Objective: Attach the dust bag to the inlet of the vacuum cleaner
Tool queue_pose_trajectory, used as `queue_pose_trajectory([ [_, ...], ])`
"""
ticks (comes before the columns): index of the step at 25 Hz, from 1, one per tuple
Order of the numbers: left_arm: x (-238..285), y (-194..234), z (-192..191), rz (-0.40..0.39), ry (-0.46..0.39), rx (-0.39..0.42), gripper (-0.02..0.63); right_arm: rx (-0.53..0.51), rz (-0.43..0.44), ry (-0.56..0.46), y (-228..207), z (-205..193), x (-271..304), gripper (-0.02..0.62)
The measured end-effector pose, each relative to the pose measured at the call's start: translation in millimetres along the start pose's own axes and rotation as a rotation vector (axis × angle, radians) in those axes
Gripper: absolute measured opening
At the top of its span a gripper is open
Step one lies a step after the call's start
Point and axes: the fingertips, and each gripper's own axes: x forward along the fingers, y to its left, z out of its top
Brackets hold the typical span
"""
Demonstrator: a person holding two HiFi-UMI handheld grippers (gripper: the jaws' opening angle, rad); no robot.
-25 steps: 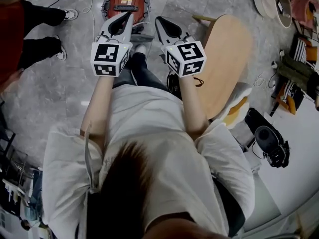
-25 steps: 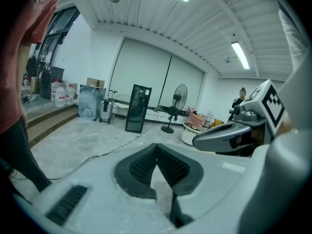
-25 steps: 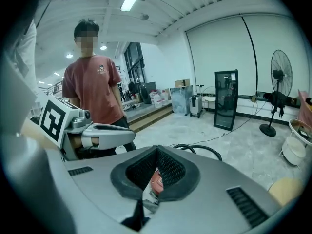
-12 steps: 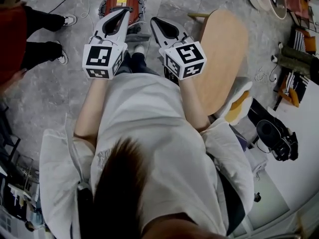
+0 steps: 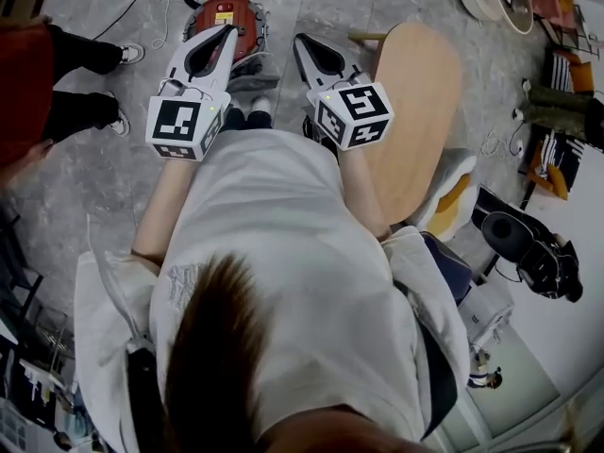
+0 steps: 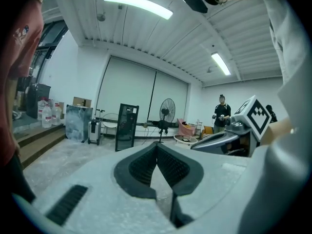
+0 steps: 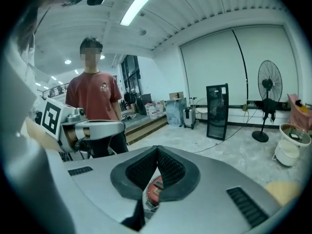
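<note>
head view, left gripper (image 5: 230, 30) and right gripper (image 5: 301, 39) closed (empty), vacuum cleaner (image 5: 226, 9) below

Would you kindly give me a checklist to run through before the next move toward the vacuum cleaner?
1. Left gripper shut, nothing held: ok.
2. Right gripper shut, nothing held: ok.
3. Vacuum cleaner in sight on the floor: ok.
4. Dust bag in sight: not ok, no view shows it.
5. Inlet free to reach: cannot tell.
6. Bystander clear of the vacuum cleaner: cannot tell, stands near.
</note>
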Motion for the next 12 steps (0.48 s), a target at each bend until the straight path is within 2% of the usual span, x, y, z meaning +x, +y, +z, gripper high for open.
queue_pose_trajectory([
  [2, -1.8, -2.0, 1.1, 0.005, -0.011, 0.000, 0.018, -0.028, -0.020, -0.007, -5.4, 2.6, -3.6, 0.002],
  [4, -1.7, -4.4, 0.7, 0.006, -0.014, 0.000, 0.018, -0.011, -0.031, -0.020, -9.8, 3.5, -5.7, 0.002],
  [12, 4.3, -10.2, 5.6, -0.006, -0.031, 0.018, 0.018, 0.003, -0.014, -0.016, -3.9, 0.6, -0.9, 0.002],
])
